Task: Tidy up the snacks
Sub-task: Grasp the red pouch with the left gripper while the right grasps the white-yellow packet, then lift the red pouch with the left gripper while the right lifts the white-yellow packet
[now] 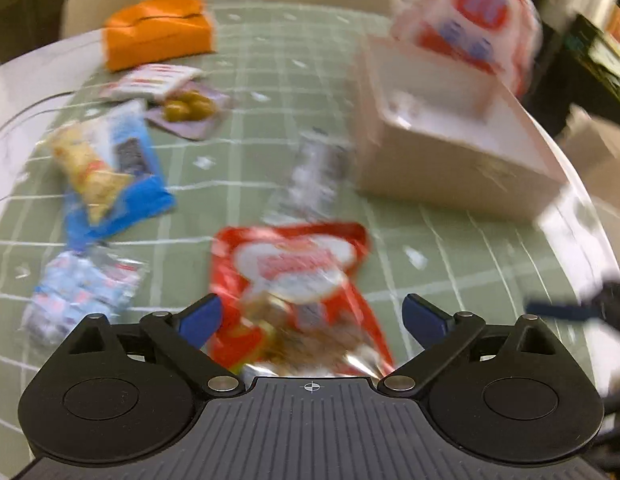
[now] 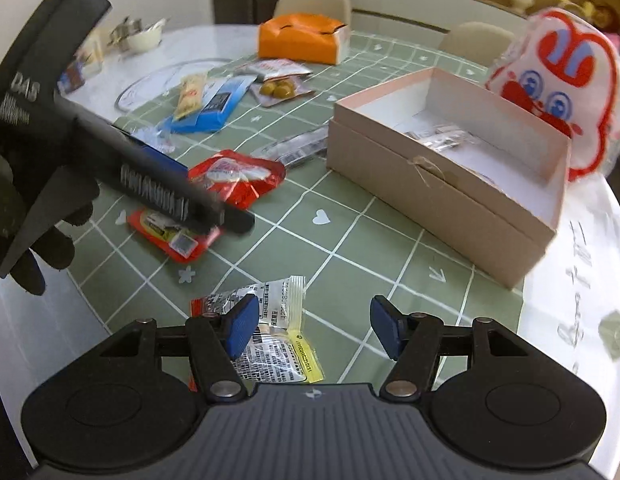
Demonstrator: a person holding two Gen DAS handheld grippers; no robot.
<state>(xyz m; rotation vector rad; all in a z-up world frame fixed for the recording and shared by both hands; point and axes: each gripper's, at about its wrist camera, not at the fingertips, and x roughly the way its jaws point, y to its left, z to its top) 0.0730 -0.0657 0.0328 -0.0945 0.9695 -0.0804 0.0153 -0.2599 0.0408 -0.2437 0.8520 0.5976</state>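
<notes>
Left claw (image 1: 311, 316) stood with jaws wide apart over a red snack packet (image 1: 294, 280) lying on the green gridded table (image 1: 449, 264), pads clear of it. Right claw (image 2: 310, 330) was parted, empty; a white printed packet (image 2: 270, 332) lay under its left finger. Further off sat the open pink box (image 2: 449, 184) with wrapped snacks inside. Beyond: blue packet (image 2: 214, 108), orange tissue holder (image 2: 302, 38).

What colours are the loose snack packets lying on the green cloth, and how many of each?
Red packets: 2
Bright blue packet: 1
Pale blue packet: 1
Silvery packet: 1
Yellow stick packet: 1
Olive packet: 1
White packets: 2
Total: 9
</notes>
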